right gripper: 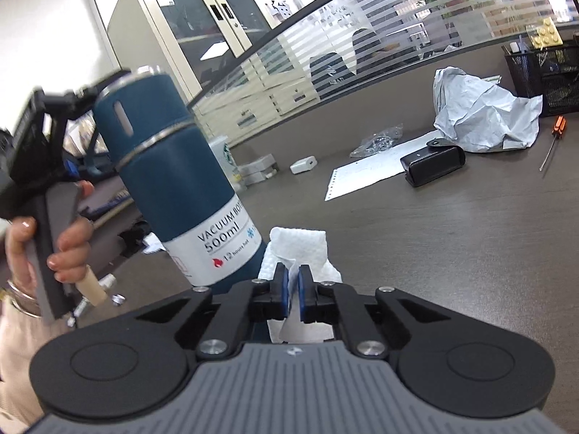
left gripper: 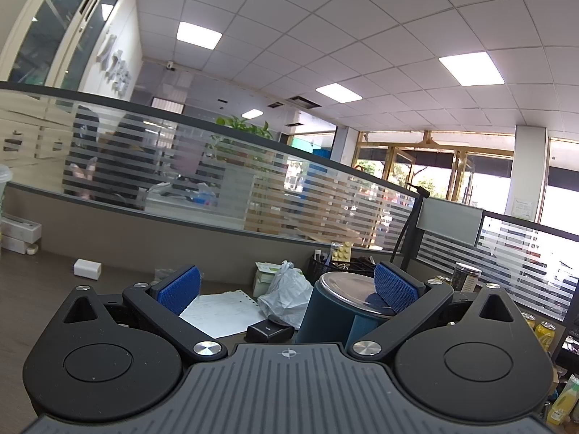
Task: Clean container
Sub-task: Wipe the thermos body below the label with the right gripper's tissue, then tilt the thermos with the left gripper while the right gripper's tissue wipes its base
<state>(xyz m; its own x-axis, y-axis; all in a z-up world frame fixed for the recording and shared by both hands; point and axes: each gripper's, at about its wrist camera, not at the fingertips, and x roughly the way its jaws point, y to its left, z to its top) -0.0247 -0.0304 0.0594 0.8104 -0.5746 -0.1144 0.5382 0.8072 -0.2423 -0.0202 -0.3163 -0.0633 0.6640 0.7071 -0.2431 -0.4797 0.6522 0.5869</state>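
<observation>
A dark blue vacuum bottle (right gripper: 173,177) with a white "500ml" label and a silver-rimmed cap leans left in the right wrist view; its base is hidden behind my right gripper. My right gripper (right gripper: 294,282) is shut on a white paper towel (right gripper: 300,242), which lies against the bottle's lower side. In the left wrist view the bottle (left gripper: 325,311) shows its silver top between the fingers of my left gripper (left gripper: 286,289). That gripper is open wide: the right pad (left gripper: 394,291) overlaps the cap's edge, while the left pad is well clear of it. A hand (right gripper: 68,238) holds the left gripper's handle.
On the dark desk lie a black case (right gripper: 432,164), a perforated paper sheet (right gripper: 365,175), a crumpled pale bag (right gripper: 481,115), a white charger (right gripper: 304,164) and an orange-handled screwdriver (right gripper: 553,137). A black mesh holder (right gripper: 542,72) stands by the striped glass partition. A jar (left gripper: 466,276) and cans (left gripper: 544,331) are at the right.
</observation>
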